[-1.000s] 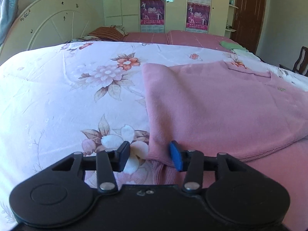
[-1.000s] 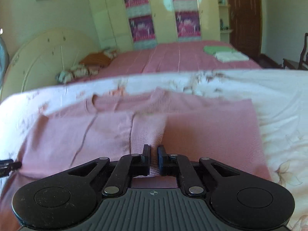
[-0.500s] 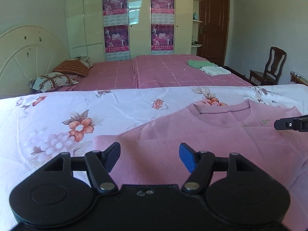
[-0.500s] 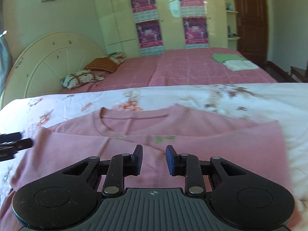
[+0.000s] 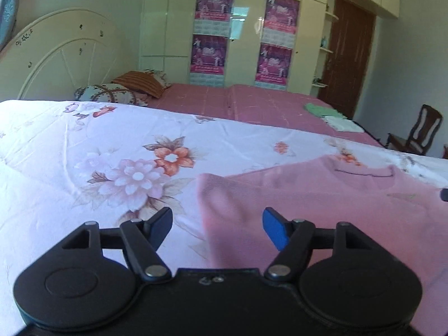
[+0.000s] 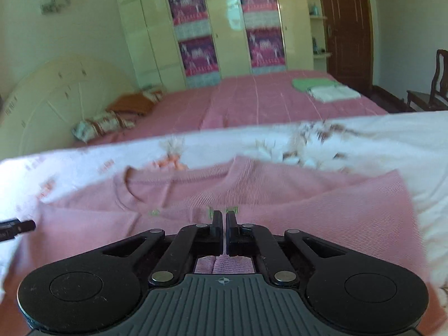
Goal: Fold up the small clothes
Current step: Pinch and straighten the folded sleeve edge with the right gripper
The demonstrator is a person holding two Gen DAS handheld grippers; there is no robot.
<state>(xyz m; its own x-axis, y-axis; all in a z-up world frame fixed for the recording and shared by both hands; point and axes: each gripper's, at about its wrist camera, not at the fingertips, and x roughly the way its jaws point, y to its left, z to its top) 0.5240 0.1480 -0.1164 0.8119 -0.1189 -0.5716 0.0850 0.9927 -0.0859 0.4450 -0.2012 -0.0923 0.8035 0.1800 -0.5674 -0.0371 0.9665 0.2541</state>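
Note:
A pink knit sweater (image 5: 322, 196) lies flat on the floral quilt, collar toward the far side. My left gripper (image 5: 217, 224) hovers over the sweater's left edge; its jaws are opening, with only the cloth lying below them and nothing pinched. My right gripper (image 6: 223, 217) is shut, its tips over the sweater (image 6: 308, 210) just below the collar (image 6: 179, 179); I see no cloth caught between the tips. The left gripper's tip (image 6: 16, 226) shows at the left edge of the right wrist view.
The floral quilt (image 5: 98, 154) covers the near bed. Beyond it is a pink bed (image 5: 252, 103) with pillows (image 5: 112, 93) and folded green and white clothes (image 5: 330, 114). A chair (image 5: 417, 131) stands at the right, by a dark door.
The left gripper let go of the sweater's lower corner, spread its jaws and lifted away. The right gripper opened, moved toward the collar and shut again.

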